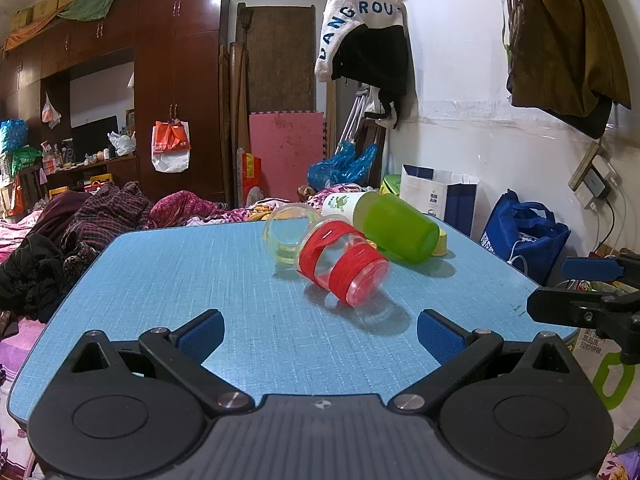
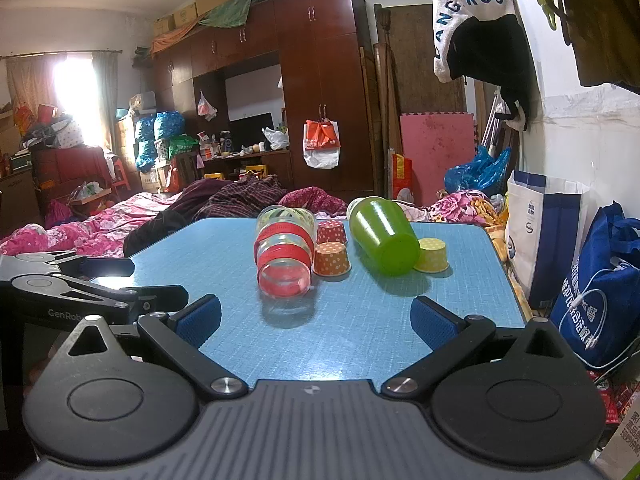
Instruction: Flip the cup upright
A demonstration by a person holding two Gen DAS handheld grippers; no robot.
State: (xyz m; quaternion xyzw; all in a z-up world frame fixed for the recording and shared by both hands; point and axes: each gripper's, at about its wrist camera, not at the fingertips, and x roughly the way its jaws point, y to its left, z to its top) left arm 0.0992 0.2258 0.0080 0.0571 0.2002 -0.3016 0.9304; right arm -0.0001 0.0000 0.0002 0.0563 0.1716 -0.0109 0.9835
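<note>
Nearest: left tool (image 1: 320, 330) and right tool (image 2: 316, 320), both spread wide, holding nothing, low over blue surface (image 2: 240, 264). Mid-surface: one clear glass cup (image 2: 285, 258) with red bands, on its side, empty. Beyond: one green cup (image 2: 384, 236) tipped over, three dotted paper cups (image 2: 331, 258) upside down.

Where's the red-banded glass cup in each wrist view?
Left wrist: red-banded cup lies on its side right of centre, base toward the camera.
Right wrist: the cup lies left of centre, beside an orange dotted cup.
Shared landmark: the green cup, tipped over just right of it.
</note>
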